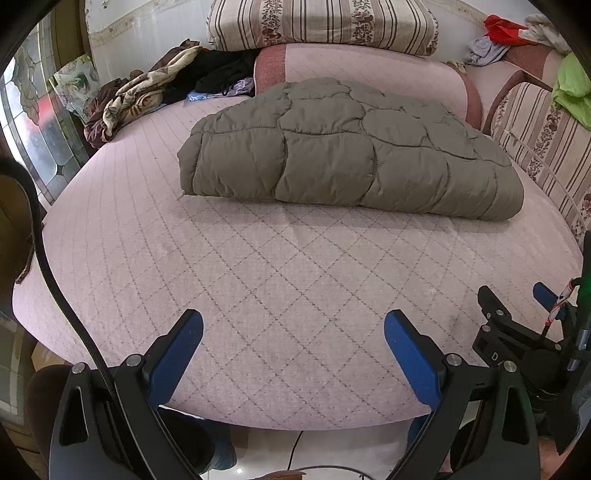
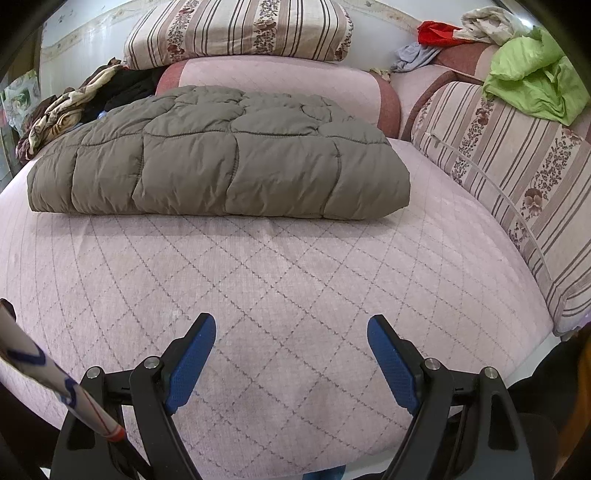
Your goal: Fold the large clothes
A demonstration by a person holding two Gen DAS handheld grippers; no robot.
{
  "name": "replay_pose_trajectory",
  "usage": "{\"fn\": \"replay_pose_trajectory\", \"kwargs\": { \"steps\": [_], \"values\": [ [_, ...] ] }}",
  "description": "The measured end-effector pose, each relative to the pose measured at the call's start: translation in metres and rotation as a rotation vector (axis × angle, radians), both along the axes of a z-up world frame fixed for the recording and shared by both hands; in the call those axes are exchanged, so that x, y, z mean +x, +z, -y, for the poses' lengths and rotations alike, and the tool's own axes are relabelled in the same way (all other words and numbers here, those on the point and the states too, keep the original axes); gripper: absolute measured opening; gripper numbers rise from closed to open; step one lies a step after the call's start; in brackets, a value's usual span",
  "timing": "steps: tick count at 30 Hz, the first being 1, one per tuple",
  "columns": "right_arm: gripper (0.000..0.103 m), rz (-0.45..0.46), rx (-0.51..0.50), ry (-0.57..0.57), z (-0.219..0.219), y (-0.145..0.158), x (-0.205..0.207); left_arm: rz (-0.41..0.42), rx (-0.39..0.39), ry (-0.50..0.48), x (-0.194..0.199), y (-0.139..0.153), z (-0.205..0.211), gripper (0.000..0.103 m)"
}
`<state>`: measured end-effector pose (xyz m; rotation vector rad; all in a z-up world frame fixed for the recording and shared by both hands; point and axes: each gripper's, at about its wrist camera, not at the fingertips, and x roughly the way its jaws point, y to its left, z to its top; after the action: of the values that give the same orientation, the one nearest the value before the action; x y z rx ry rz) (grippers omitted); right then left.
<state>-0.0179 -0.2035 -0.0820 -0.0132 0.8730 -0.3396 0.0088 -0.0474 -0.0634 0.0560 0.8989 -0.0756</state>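
- Left wrist view, upper left of the frame: a crumpled floral cloth (image 1: pixel 129 99) and dark garments (image 1: pixel 221 74) lie heaped at the far edge of the pink quilted cushion (image 1: pixel 258 277).
- Centre of the same frame: the olive puffer jacket (image 1: pixel 351 155), folded into a thick rectangular bundle, rests flat on the cushion, well apart from both grippers.
- Top centre: a striped floral pillow (image 1: pixel 321 26) sits on the pink backrest behind the jacket.
- Upper right: red (image 1: pixel 502 29) and lime-green clothing (image 1: pixel 570 92) is draped over the striped sofa arm.
- Bottom of the frame: the left gripper (image 1: pixel 293 354) hovers over the cushion's near edge, its blue-padded fingers spread wide and holding nothing.
- Lower right edge: the right gripper (image 1: pixel 517 299) appears beside it, also above the cushion.
- Right wrist view, left to centre: the jacket (image 2: pixel 221 158) fills the middle band of the frame, its folded edge facing the camera.
- Right side: the striped sofa arm (image 2: pixel 517 177) runs down the frame, lime-green clothing (image 2: pixel 535 77) on top.
- Bottom centre: the right gripper (image 2: pixel 291 360) hangs above bare cushion (image 2: pixel 295 277), jaws wide apart and empty.
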Motion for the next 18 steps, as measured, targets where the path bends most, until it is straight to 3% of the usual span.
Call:
{"fn": "replay_pose_trajectory", "kwargs": {
  "steps": [18],
  "values": [
    [0.088,0.012,-0.004,0.007,-0.0032,0.0013,-0.0015,-0.018,0.002,0.009,0.0011,-0.0065,-0.0053,0.098]
  ]
}}
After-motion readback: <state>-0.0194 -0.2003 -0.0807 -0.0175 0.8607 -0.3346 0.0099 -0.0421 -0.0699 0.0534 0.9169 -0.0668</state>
